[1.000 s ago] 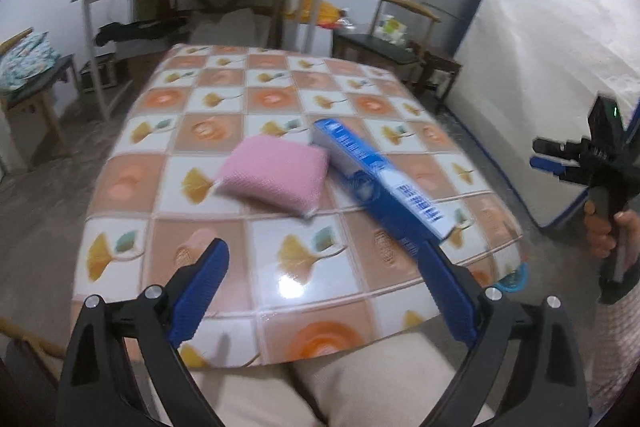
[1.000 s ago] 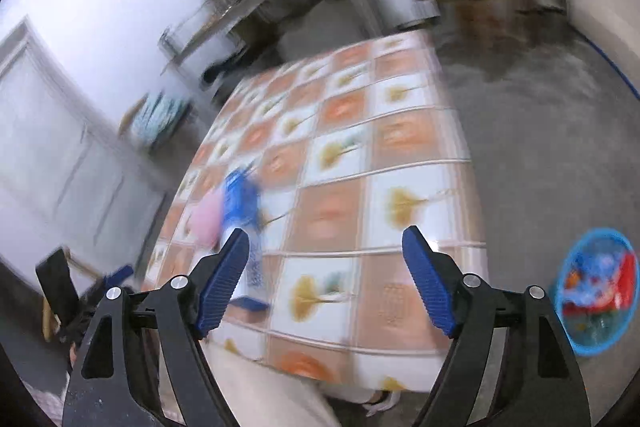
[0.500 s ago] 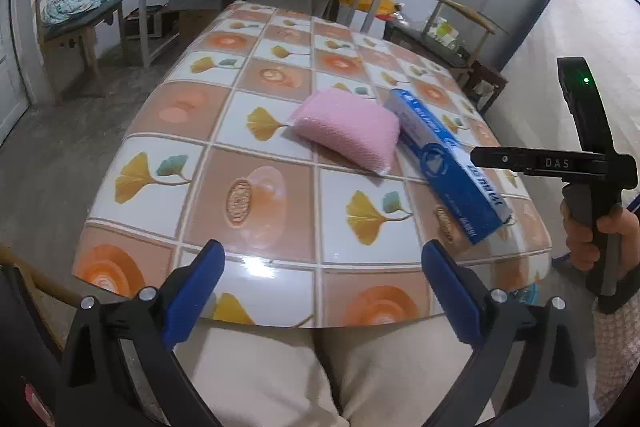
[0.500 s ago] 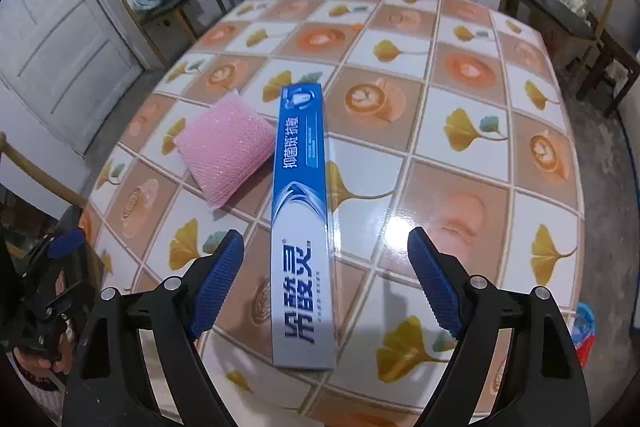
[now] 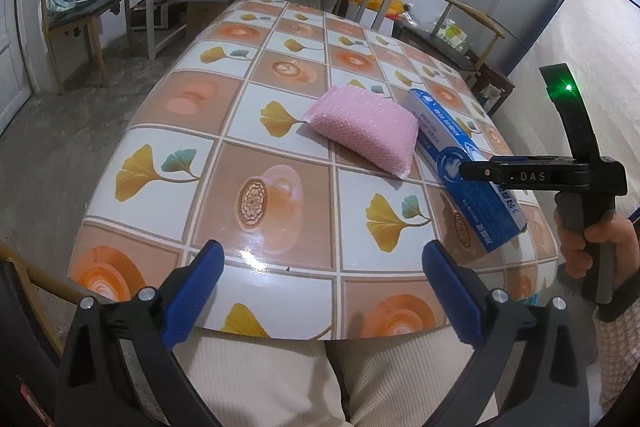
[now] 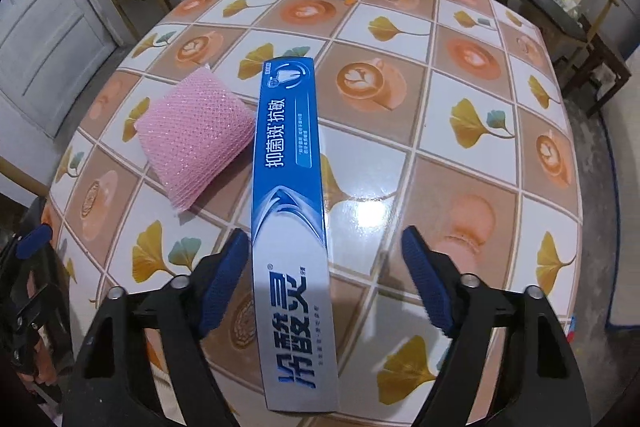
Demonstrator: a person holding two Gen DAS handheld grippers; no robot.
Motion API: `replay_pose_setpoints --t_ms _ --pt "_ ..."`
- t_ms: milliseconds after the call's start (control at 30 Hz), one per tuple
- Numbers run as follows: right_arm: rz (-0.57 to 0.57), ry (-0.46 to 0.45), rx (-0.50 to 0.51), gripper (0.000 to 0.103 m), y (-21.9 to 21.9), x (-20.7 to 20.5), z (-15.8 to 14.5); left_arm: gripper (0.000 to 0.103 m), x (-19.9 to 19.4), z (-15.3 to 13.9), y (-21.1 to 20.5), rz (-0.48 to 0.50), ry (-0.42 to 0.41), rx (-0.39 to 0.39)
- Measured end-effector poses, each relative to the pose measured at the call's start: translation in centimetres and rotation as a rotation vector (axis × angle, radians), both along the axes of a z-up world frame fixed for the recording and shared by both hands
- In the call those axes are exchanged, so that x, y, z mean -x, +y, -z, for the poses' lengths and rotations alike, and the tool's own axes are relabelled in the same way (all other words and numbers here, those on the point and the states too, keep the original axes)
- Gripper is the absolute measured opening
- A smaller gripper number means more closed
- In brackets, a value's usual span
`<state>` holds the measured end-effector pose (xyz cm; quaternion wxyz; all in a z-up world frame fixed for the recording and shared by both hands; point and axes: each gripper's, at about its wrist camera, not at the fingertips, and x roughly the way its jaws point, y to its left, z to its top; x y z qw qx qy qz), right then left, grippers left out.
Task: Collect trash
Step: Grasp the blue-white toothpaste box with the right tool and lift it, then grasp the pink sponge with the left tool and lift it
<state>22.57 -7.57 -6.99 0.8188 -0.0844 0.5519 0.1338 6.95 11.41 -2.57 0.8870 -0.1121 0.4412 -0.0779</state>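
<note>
Below me lies the surface (image 6: pixel 472 163), covered in a glossy oilcloth of orange-brown and white squares printed with coffee cups and yellow ginkgo leaves; light glares off its near part. Two things lie directly on it. A long blue and silver cardboard toothpaste box (image 6: pixel 290 219) (image 5: pixel 464 167) lies flat, printed face up, its length running from the near edge toward the middle. Just beside it, on its left side in my right view, lies a pink mesh-covered scrubbing sponge (image 6: pixel 196 143) (image 5: pixel 364 131), a soft cushion shape, one corner touching or nearly touching the box.
</note>
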Motion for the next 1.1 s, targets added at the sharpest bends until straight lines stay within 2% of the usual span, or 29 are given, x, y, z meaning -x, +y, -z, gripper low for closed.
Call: replay_pose_setpoints --t_ms 167,367,800,1100 --pt "0.007 0.0 0.025 0.055 0.3 -0.2 0.2 0.097 -0.1 0.2 0.2 0.002 0.005 0.006" --pt "0.028 0.003 0.035 0.033 0.1 -0.5 0.4 0.097 -0.2 0.5 0.5 0.003 0.011 0.024" --pt "0.08 -0.011 0.038 0.032 -2.4 -2.2 0.7 0.097 -0.3 1.1 0.6 0.011 0.026 0.039" --pt "0.064 -0.021 0.041 0.031 -2.0 -2.8 0.5 0.097 -0.4 1.2 0.7 0.003 0.028 0.041"
